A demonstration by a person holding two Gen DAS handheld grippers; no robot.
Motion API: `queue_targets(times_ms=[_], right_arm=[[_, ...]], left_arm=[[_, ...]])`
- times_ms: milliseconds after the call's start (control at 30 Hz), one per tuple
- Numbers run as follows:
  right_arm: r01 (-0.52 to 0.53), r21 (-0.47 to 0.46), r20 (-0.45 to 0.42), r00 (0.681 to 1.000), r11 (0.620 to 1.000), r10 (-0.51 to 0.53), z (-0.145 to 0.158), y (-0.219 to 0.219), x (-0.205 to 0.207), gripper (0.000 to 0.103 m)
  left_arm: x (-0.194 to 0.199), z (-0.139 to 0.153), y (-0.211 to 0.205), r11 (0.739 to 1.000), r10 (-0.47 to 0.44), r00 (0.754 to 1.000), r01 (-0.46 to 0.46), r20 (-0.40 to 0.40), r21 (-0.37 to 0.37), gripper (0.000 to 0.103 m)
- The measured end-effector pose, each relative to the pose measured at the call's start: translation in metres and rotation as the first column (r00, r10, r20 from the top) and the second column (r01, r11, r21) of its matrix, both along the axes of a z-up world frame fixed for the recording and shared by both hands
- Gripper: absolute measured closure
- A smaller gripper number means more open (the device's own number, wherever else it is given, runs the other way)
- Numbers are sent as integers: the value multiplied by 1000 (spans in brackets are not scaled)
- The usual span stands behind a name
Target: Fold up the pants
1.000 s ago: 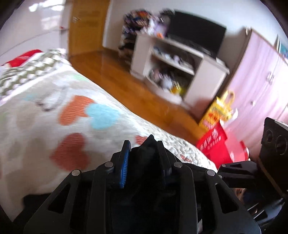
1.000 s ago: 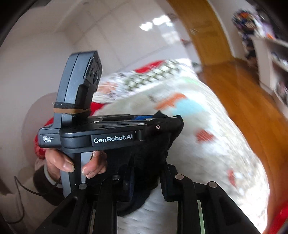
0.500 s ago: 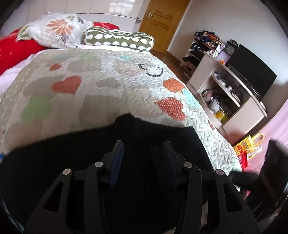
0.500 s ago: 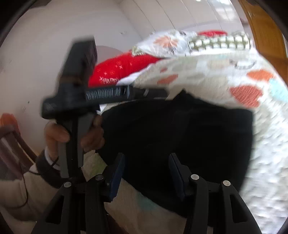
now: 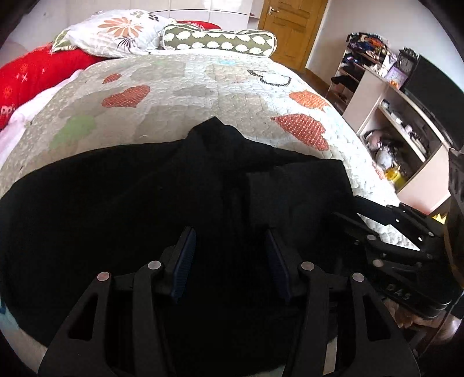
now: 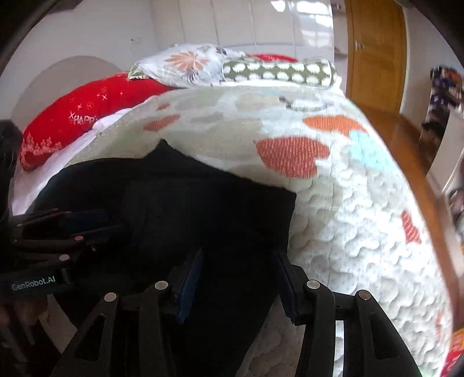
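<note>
The black pants (image 5: 130, 197) lie spread across the near end of the heart-patterned quilt (image 5: 203, 87), with a small peak of cloth at their far edge. My left gripper (image 5: 229, 240) hovers just above them, its jaws opening; black cloth shows below the gap and the pads press on nothing. In the right wrist view my right gripper (image 6: 237, 261) stands open over the right edge of the pants (image 6: 203, 197), close to the bare quilt (image 6: 348, 217). Each gripper shows in the other's view: the right gripper (image 5: 391, 232) at the right, the left gripper (image 6: 58, 226) at the left.
A red pillow (image 5: 34, 72), a floral pillow (image 5: 116, 34) and a green dotted bolster (image 5: 217, 40) lie at the head of the bed. A shelf unit with a TV (image 5: 406, 116) stands right of the bed, beyond it a wooden door (image 5: 290, 23).
Both grippers were shut on bunched black cloth held up in the air. They came down toward the bed and opened, and the pants now lie flat on the quilt.
</note>
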State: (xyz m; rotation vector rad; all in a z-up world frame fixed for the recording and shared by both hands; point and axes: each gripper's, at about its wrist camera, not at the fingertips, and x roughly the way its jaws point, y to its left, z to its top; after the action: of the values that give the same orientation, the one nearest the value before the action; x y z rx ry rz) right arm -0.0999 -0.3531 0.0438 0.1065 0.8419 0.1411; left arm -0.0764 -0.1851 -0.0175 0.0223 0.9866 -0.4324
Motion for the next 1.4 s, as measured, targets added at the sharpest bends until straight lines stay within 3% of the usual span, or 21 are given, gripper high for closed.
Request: queue_targets(times_ms=[200,333,400,500,667,733,833,1100,1167,1300,1400], right_arm=[[-62,61,79,995,996,57,31,7,-32,55],[-155,-40,-30,988,987,154,2,44,-38,55],[-179,-119,7,983,977,181,3,53,-51,55],[-224,-73,-17,975,972,224,16,49,-51,55],[-180,-25,88,979,983,181,39,41,-36,52],[-171,-14,70,983,985,172,28,43,-23,51],[-170,-24,-35,985,985,169,0,50,-7,50],[-68,167,51,997,984,61,17,23,-17,50],[-77,219,63,996,973,65,19,23,-18,40],[-98,183,-30,994,978,105,4,45,-12,38],[-120,149,35,993,981,116,24,53,-14,38]], left_arm=[[-10,2,19,998,61,998,-61,-13,-3,53],[-17,4,29,994,105,994,-106,-19,-22,53],[-20,6,35,991,130,991,-131,-18,-26,53],[-25,9,45,984,178,984,-178,-12,-17,53],[-33,14,54,973,228,974,-228,3,-18,53],[-39,17,56,970,243,970,-243,26,-4,53],[-46,20,62,967,254,966,-255,44,4,53],[-55,25,76,964,262,962,-264,77,16,53],[-55,27,78,966,258,964,-259,70,1,53],[-59,30,86,965,261,963,-259,64,-33,53],[-63,32,103,956,288,957,-286,24,-59,53]])
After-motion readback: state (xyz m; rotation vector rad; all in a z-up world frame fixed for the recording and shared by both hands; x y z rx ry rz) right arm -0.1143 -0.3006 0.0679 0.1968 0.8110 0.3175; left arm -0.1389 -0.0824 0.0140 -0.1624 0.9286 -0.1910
